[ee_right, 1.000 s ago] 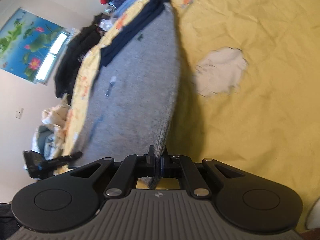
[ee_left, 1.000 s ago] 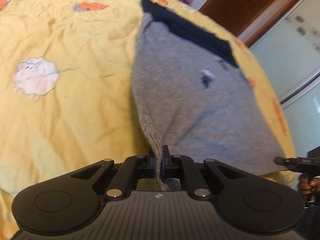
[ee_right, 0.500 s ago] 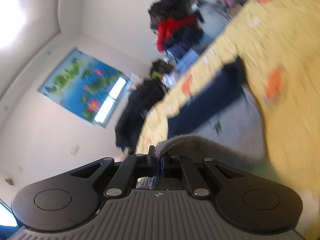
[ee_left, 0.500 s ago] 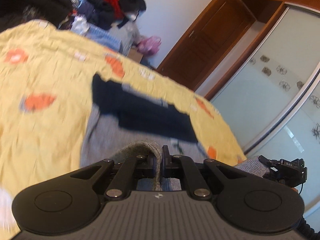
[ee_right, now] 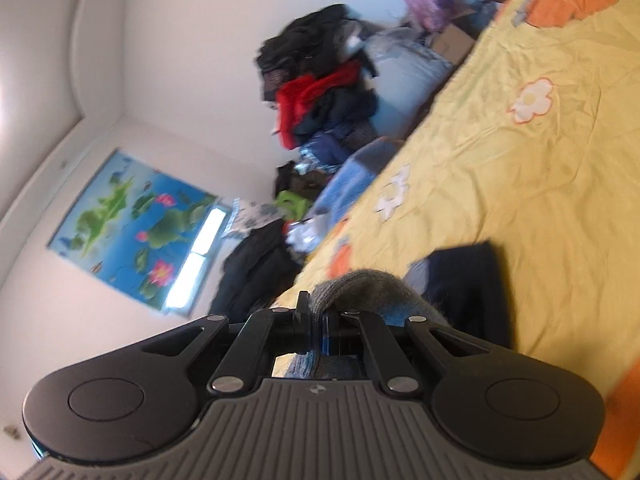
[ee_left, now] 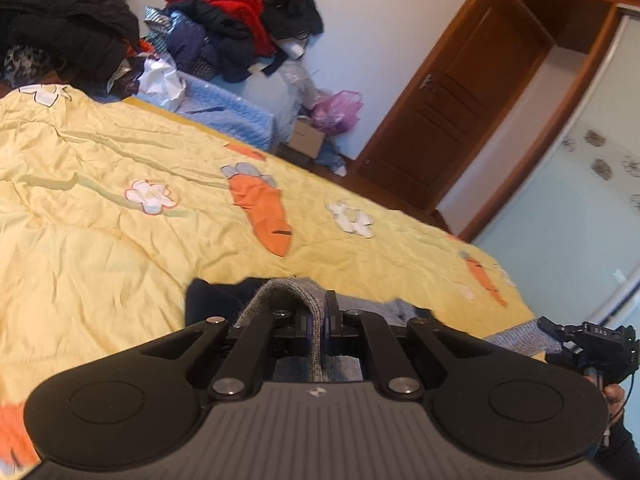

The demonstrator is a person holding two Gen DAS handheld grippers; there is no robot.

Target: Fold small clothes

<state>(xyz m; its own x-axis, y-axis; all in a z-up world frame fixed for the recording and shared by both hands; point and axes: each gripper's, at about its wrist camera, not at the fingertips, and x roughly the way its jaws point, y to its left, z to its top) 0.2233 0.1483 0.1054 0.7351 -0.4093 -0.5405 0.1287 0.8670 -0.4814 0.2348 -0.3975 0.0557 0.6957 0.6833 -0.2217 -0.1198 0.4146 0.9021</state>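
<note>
Each hand-held gripper, left (ee_left: 318,326) and right (ee_right: 316,330), is clamped on the soft, limp grey garment's (ee_left: 288,294) hem corners at 6 o'clock.

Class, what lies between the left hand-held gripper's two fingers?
A fold of the grey knitted garment is pinched between the left hand-held gripper fingers; the left wrist view shows it.

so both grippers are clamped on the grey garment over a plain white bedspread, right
Not quite: the bedspread is yellow with carrot and flower patches, as the left wrist view shows. The left gripper and right gripper are both clamped on the grey garment.
</note>
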